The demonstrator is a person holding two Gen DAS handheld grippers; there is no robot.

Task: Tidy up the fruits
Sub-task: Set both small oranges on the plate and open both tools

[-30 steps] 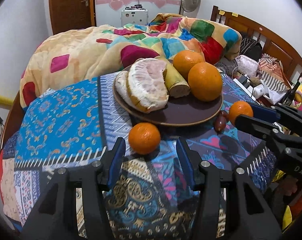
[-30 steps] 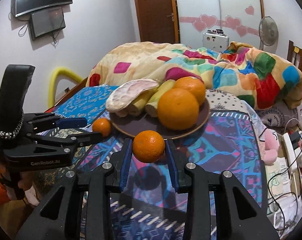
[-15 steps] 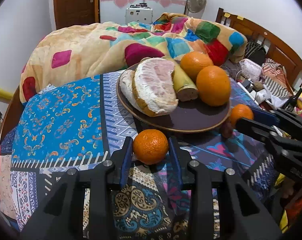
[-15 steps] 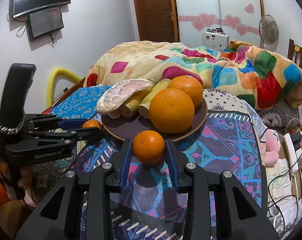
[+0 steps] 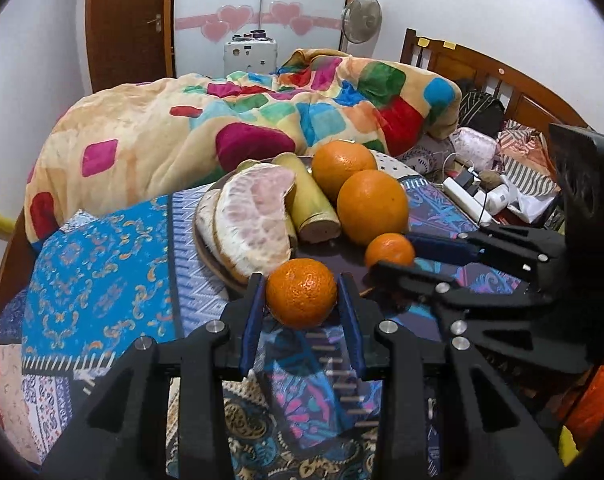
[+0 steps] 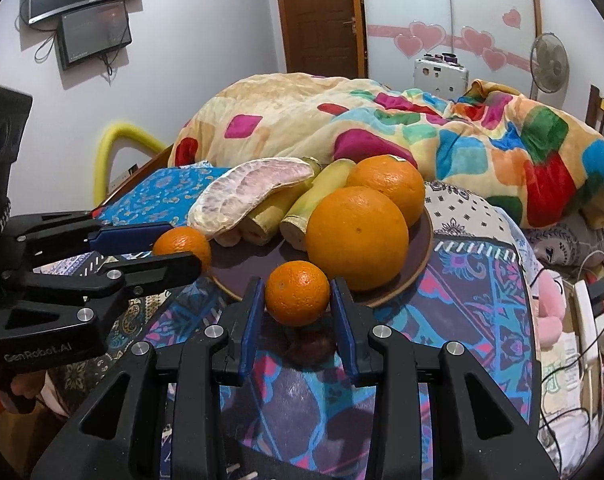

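A brown plate (image 5: 330, 250) (image 6: 420, 256) on the patterned cloth holds two large oranges (image 5: 372, 206) (image 6: 356, 232), a peeled pomelo piece (image 5: 258, 220) (image 6: 246, 196) and cut yellow stalks (image 5: 312, 208). My left gripper (image 5: 301, 294) is shut on a small mandarin (image 5: 301, 294) held above the cloth at the plate's near rim; it shows in the right wrist view (image 6: 182, 246). My right gripper (image 6: 297, 294) is shut on another mandarin (image 6: 297, 294), also seen in the left wrist view (image 5: 390, 250), over the plate's edge.
A dark reddish fruit (image 6: 310, 346) lies on the cloth below my right gripper. A colourful blanket (image 5: 222, 128) is heaped behind the plate. A wooden headboard (image 5: 498, 80) and clutter with cables (image 5: 478, 196) stand at the right.
My left gripper closed on the mandarin and lifted it toward the plate. My right gripper carried its mandarin up and closer to the plate's rim.
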